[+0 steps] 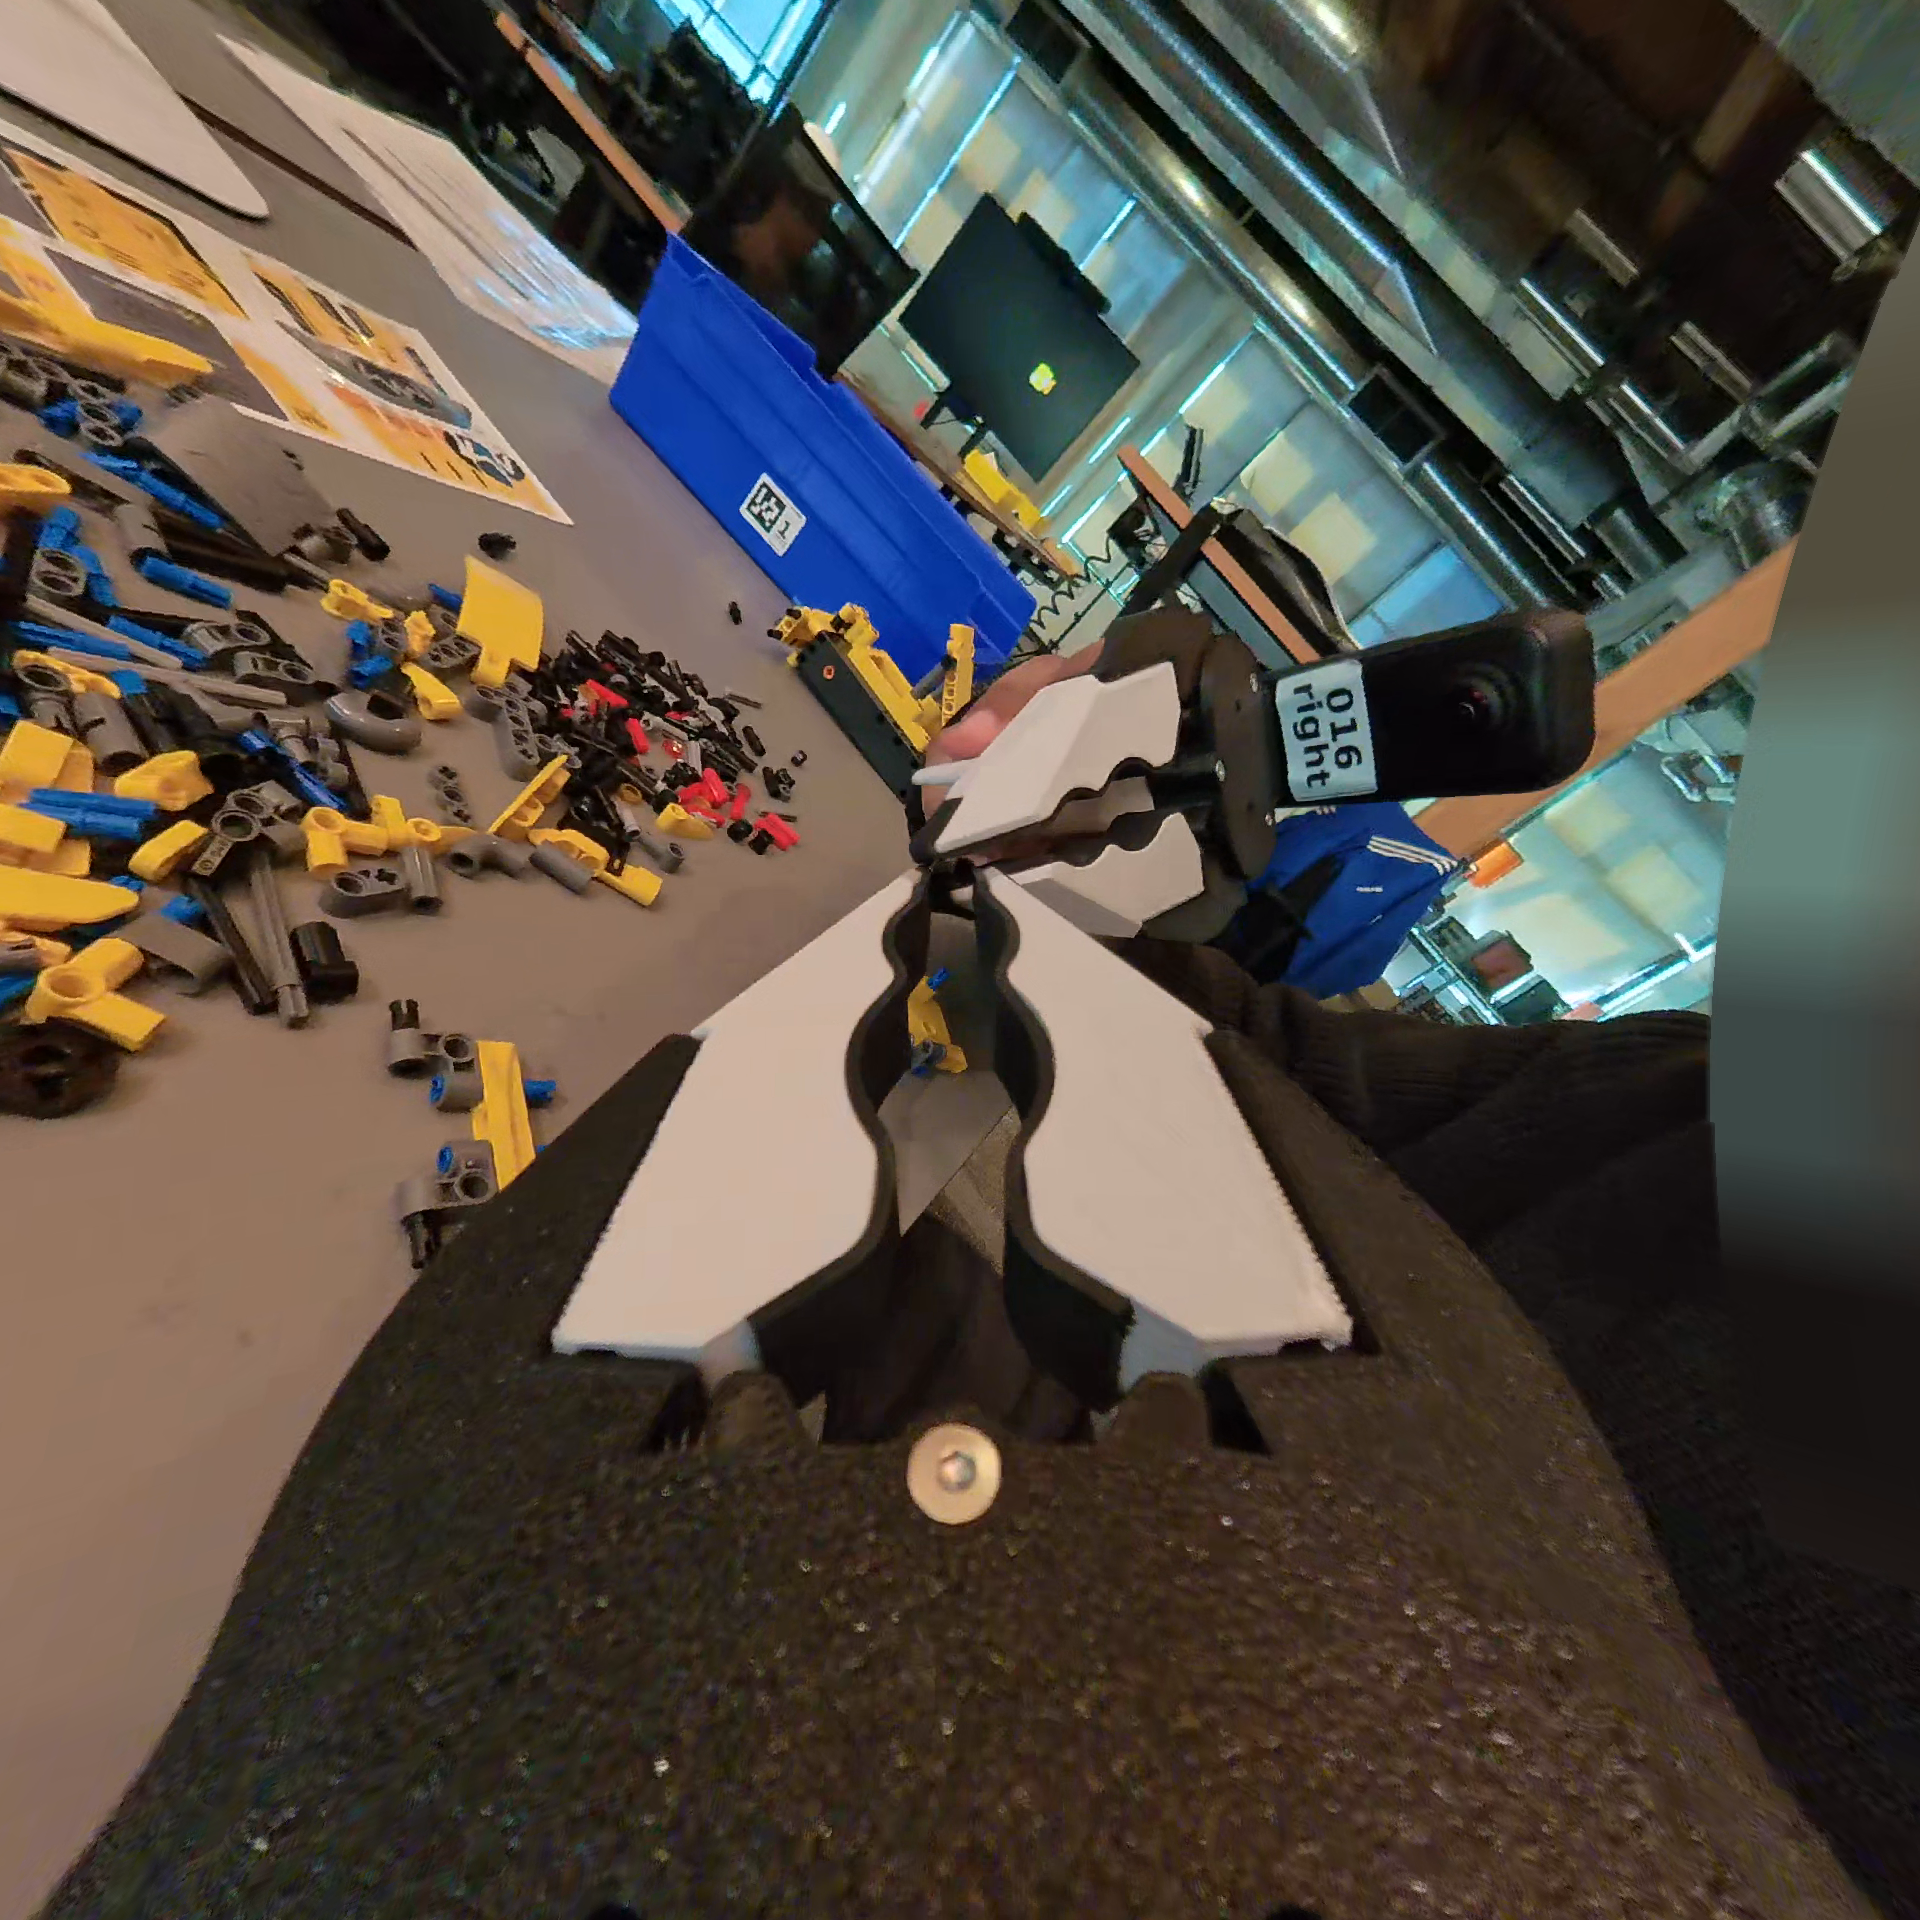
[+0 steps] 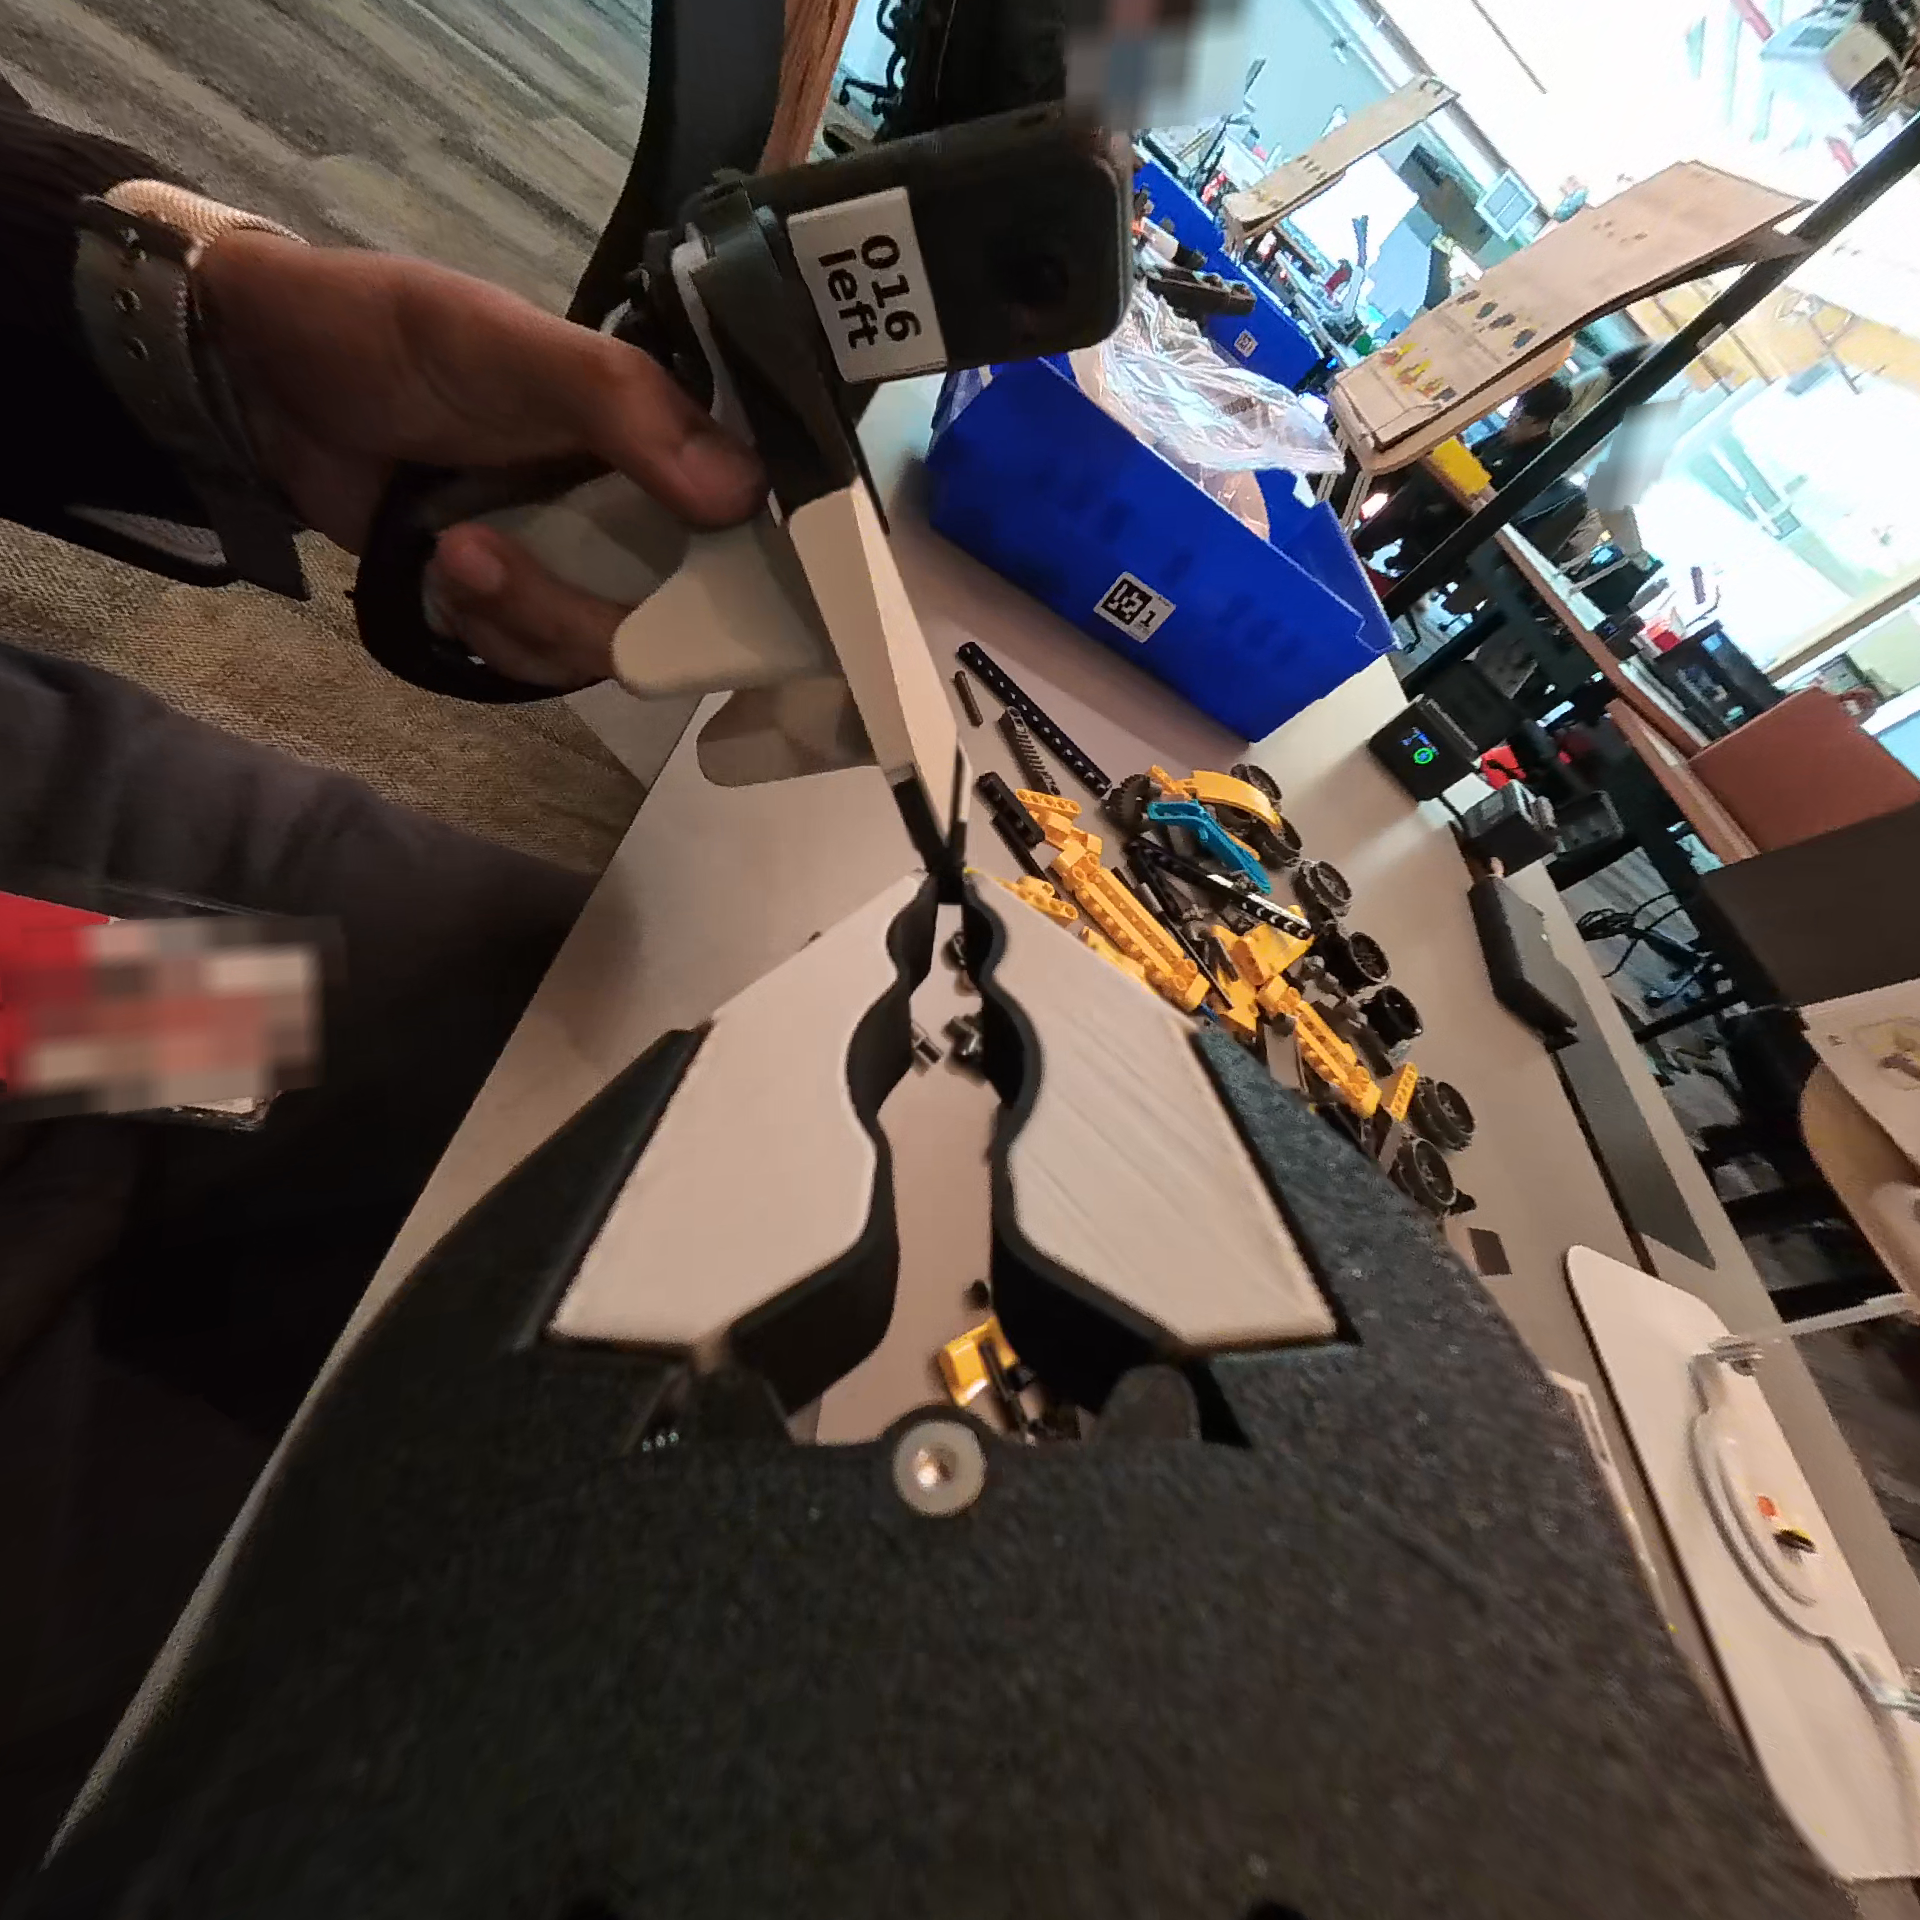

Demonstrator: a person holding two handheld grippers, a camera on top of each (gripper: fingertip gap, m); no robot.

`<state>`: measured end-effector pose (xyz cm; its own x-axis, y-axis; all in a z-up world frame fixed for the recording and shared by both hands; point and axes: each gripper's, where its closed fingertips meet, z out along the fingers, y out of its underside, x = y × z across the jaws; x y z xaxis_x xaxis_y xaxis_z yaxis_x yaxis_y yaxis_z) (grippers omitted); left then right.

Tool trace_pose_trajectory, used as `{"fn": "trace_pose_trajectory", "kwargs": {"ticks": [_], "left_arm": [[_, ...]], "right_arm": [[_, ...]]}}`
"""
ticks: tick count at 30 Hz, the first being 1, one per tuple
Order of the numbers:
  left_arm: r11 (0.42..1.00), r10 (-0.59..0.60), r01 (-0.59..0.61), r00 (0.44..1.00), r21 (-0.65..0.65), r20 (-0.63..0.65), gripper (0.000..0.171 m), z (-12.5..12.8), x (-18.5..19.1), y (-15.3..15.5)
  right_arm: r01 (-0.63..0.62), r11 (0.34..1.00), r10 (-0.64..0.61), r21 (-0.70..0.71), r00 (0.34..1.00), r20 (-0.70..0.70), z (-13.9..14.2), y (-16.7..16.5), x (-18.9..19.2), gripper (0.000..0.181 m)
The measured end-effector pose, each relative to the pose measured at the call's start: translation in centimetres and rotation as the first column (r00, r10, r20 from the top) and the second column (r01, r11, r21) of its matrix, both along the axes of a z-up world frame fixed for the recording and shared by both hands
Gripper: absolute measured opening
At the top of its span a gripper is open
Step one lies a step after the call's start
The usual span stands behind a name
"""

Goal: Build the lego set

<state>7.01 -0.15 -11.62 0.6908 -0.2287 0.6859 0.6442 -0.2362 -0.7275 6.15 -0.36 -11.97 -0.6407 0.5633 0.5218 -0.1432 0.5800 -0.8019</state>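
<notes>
Above the table: left hand-held gripper and right hand-held gripper, tip to tip, both clenched on one thin black piece.

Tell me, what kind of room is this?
Probably a workshop or lab. A grey table is strewn with toy bricks beside a blue bin, with more worktables and ceiling ducts behind.

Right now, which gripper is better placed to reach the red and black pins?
Left, probably. The red and black pins lie just off the left gripper; the right gripper sits on the far side. Both seem shut on a thin black piece.
</notes>
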Motion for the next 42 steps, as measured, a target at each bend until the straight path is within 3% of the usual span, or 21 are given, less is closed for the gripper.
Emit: {"fn": "trace_pose_trajectory", "kwargs": {"ticks": [6, 11, 18, 24, 32, 36, 42], "left_arm": [[0.995, -0.064, 0.052, 0.989, 0.089, 0.133, 0.002, 1.1, 0.2, -0.4], [0.982, -0.139, 0.107, 0.966, 0.155, 0.216, 0.001, 1.8, 0.7, -0.7], [0.978, -0.156, 0.120, 0.963, 0.168, 0.219, 0.000, 2.0, 0.9, -0.8], [0.981, -0.143, 0.111, 0.968, 0.159, 0.207, 0.000, 1.8, 0.9, -0.7], [0.999, 0.054, -0.054, 0.999, -0.007, 0.009, 0.000, -0.2, -1.9, -1.0], [0.996, 0.019, -0.029, 0.993, -0.079, -0.115, 0.004, -1.4, -0.5, -0.4], [0.980, -0.053, -0.010, 0.948, -0.197, -0.315, 0.016, -3.8, 2.0, 1.1]], "right_arm": [[-0.048, 0.998, 0.045, -0.045, 0.998, -0.050, 1.4, -0.2, 0.8, 0.004], [-0.071, 0.997, 0.063, -0.035, 0.982, -0.177, 2.3, -0.5, 1.3, 0.005], [-0.057, 0.998, 0.053, -0.013, 0.977, -0.207, 2.1, -0.6, 1.2, 0.009], [-0.051, 0.999, 0.048, -0.006, 0.979, -0.199, 2.0, -0.5, 1.1, 0.000], [0.130, 0.987, -0.136, -0.091, 0.988, -0.070, 1.5, 3.2, -1.7, 0.000], [0.192, 0.952, -0.178, -0.239, 0.981, 0.081, 1.4, 5.7, -2.8, 0.000], [0.208, 0.885, -0.157, -0.416, 0.976, 0.152, 3.0, 7.8, -2.9, 0.001]]}}
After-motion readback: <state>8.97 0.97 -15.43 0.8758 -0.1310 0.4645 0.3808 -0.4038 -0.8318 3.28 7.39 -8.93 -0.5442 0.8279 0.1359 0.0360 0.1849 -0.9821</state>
